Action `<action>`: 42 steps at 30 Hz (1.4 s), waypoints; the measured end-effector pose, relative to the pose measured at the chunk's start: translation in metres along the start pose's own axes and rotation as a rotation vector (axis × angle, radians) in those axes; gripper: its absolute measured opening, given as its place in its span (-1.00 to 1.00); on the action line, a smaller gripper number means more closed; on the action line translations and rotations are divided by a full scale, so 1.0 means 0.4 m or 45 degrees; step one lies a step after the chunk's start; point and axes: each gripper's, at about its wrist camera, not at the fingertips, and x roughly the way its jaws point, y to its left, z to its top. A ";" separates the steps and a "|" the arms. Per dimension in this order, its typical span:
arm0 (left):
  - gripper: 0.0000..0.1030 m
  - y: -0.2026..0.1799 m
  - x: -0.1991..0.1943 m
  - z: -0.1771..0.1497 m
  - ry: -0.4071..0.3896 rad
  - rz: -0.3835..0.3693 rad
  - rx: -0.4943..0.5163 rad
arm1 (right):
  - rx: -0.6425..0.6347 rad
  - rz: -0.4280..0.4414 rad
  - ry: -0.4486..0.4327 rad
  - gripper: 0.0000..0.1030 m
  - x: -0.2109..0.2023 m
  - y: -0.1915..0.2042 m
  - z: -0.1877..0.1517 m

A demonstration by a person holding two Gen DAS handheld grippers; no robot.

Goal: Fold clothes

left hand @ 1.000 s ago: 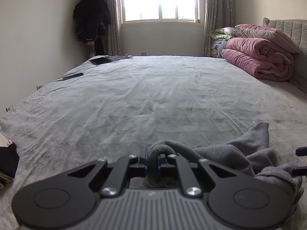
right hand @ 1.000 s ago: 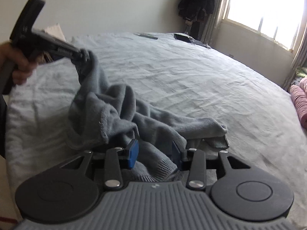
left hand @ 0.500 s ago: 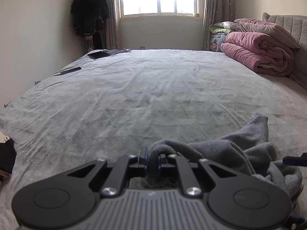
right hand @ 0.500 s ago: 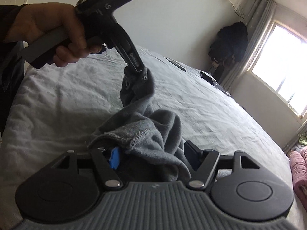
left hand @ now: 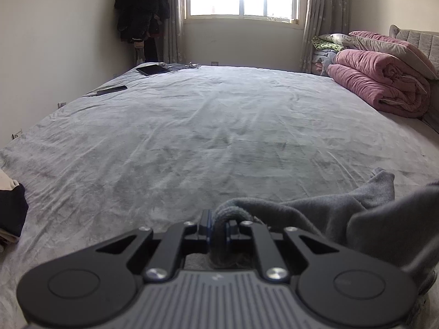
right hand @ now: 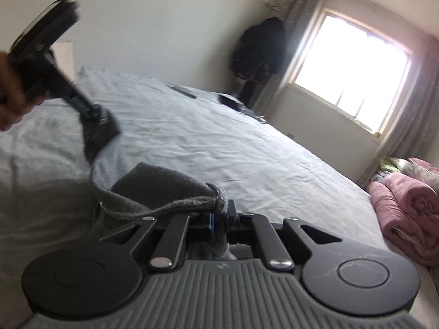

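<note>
A grey knitted garment (left hand: 329, 213) lies bunched on the grey bed sheet (left hand: 219, 137) at the near right. My left gripper (left hand: 218, 229) is shut on a rolled edge of it, just above the sheet. In the right wrist view, my right gripper (right hand: 221, 220) has its jaws closing on the garment's hem (right hand: 164, 183), and the pads pinch the fabric between them. The same view shows the left gripper (right hand: 103, 118) higher at the left, held by a hand (right hand: 11, 101), with grey fabric hanging from its tips.
A rolled pink quilt (left hand: 384, 82) and pillows sit at the bed's far right. A tablet (left hand: 153, 69) and a phone (left hand: 112, 90) lie at the far left corner. Dark clothes (left hand: 11, 211) rest at the near left edge. A dark coat (left hand: 140, 13) hangs beside the window.
The right gripper's jaws went from wide around the bunched garment to closed on its hem, and its view tipped upward. The left gripper kept its grip and hardly moved.
</note>
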 end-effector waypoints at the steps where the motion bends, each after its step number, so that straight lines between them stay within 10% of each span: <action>1: -0.82 0.001 0.000 0.000 0.002 -0.007 -0.003 | 0.036 -0.056 0.003 -0.87 -0.004 -0.021 0.001; 11: -0.81 -0.056 -0.008 -0.012 -0.028 -0.140 0.134 | 0.473 -0.355 0.122 -0.88 -0.014 -0.197 -0.017; 22: -0.35 -0.077 0.003 -0.016 -0.007 -0.174 0.225 | 0.527 -0.347 0.241 -0.88 0.014 -0.196 -0.043; 32: -0.34 -0.100 0.012 -0.034 -0.020 -0.074 0.418 | 0.805 -0.277 0.387 -0.88 0.056 -0.252 -0.093; 42: 0.15 -0.157 -0.033 -0.062 -0.060 -0.328 0.606 | 0.879 -0.259 0.441 -0.86 0.073 -0.255 -0.113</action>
